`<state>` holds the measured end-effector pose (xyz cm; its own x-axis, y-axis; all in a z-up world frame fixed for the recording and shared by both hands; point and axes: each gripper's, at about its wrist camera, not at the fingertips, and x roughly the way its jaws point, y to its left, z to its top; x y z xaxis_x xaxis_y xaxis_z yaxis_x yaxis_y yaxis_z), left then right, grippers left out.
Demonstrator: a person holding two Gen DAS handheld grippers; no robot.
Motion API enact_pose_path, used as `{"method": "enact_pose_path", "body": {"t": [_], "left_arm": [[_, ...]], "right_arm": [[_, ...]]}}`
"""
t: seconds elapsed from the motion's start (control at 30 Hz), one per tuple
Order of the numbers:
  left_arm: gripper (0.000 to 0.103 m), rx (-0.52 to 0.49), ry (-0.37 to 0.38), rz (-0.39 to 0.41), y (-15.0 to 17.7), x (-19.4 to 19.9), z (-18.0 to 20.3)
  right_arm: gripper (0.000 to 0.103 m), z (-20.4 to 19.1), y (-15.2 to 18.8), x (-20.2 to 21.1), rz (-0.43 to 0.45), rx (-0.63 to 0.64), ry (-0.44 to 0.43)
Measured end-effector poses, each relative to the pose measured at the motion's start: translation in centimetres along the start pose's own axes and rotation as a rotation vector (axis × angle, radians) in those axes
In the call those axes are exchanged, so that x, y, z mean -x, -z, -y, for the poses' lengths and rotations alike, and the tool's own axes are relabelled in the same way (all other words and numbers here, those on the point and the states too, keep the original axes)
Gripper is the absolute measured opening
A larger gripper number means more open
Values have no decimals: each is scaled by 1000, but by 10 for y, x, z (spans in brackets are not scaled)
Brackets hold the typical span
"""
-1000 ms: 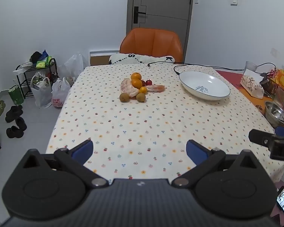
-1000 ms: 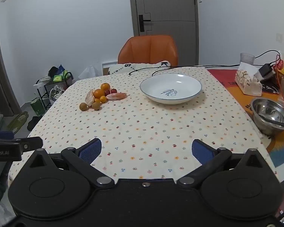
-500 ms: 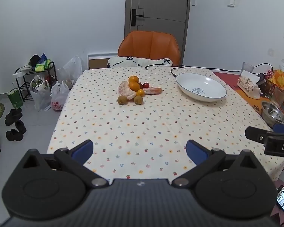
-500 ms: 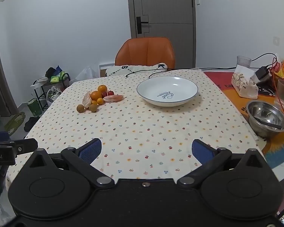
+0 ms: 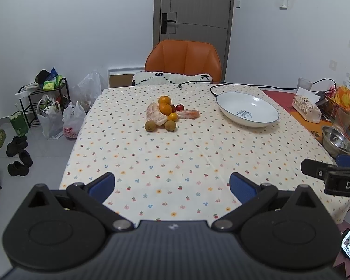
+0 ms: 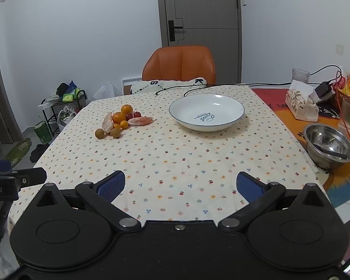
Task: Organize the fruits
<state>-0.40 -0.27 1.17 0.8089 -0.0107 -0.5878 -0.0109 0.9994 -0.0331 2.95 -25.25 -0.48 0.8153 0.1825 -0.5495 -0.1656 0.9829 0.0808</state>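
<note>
Dining table (image 5: 175,158) in a white-walled room, both tongs spread and empty.
Fruit pile (image 5: 166,114) sits mid-cloth left of the white plate (image 5: 247,110); an orange chair (image 5: 183,59) and grey door (image 5: 193,9) stand behind; left gripper (image 5: 172,186), right gripper (image 6: 180,185).

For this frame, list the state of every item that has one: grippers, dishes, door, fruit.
Left gripper: open, holding nothing.
Right gripper: open, holding nothing.
White plate: upright, empty.
Fruit pile: on the tablecloth, outside the plate; two pieces peeled.
Steel bowl: upright, a utensil inside.
Door: shut.
Orange chair: pushed in at the table's far side.
</note>
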Motion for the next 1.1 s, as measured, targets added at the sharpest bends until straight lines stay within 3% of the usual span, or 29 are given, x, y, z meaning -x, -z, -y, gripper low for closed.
{"method": "enact_pose_path", "body": {"t": [1.1], "left_arm": [[103,0,-2,14,0,5,-4]], "right_arm": [[103,-1,-1,1,12,22,24]]}}
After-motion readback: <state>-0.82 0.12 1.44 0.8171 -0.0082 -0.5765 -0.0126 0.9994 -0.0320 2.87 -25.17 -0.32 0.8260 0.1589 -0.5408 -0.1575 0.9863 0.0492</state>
